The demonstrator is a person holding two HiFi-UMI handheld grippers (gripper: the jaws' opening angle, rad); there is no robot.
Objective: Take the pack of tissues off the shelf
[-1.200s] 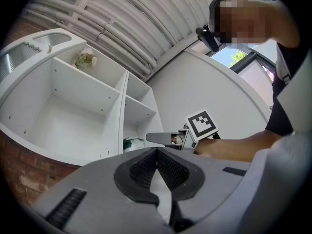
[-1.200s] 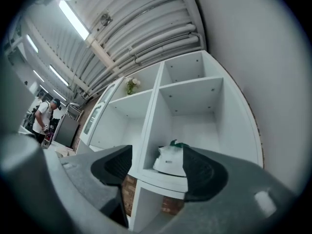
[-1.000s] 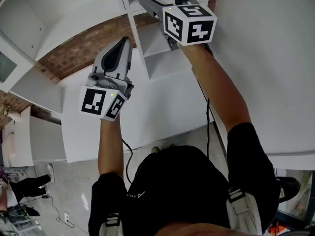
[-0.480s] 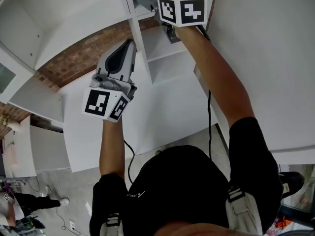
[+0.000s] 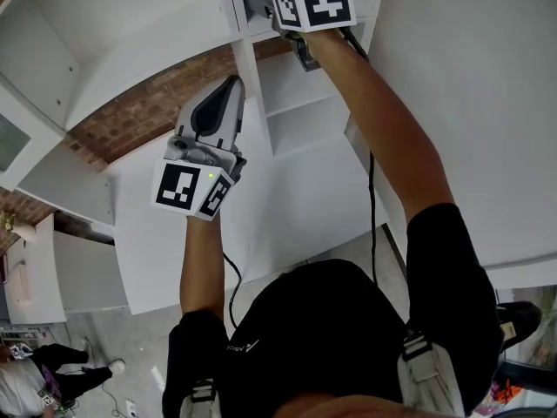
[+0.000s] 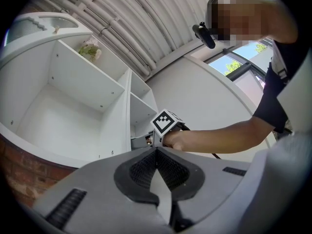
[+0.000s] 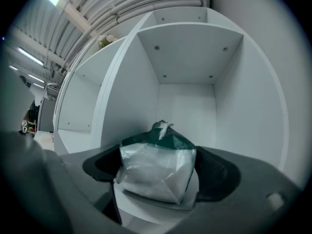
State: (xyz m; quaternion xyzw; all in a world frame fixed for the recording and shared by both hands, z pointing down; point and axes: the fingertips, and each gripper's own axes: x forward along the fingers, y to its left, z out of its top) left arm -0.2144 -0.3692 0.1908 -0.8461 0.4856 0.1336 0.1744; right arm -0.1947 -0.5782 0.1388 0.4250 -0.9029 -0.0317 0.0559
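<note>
right gripper view showed one pack of tissues point(image 7: 156, 167) standing on the floor of a compartment in the white shelf point(image 7: 187, 106), between the two jaws of the right gripper point(image 7: 158, 177). those jaws stood wide apart and had just been opening. one dark pad lay on each side of the pack, close beside it and not clamped on it; whether either brushed the wrap could not be told. two compartments were plain in that view, the one with the pack and a bare one to its left.

there were two grippers, one in each hand, and each carried one marker cube point(image 5: 312, 4). the left gripper point(image 5: 231, 84) was held out in front of the shelf, well apart from the pack, its jaws closed together with nothing between them.

in the head view the right jaws were cut off at the top edge and partly covered by their cube, so only a green sliver of the pack showed there. one small pale bundle point(image 6: 90, 50) lay on top of the shelf, too small to make out. a strip of brick wall point(image 5: 139, 111) showed behind the shelf.

the pack sat upright, green top upward, with one white tuft of tissue poking up from the middle. its clear-wrapped end faced the right gripper. its long axis seemed to run back into the compartment, but the far end was hidden behind the near one.
</note>
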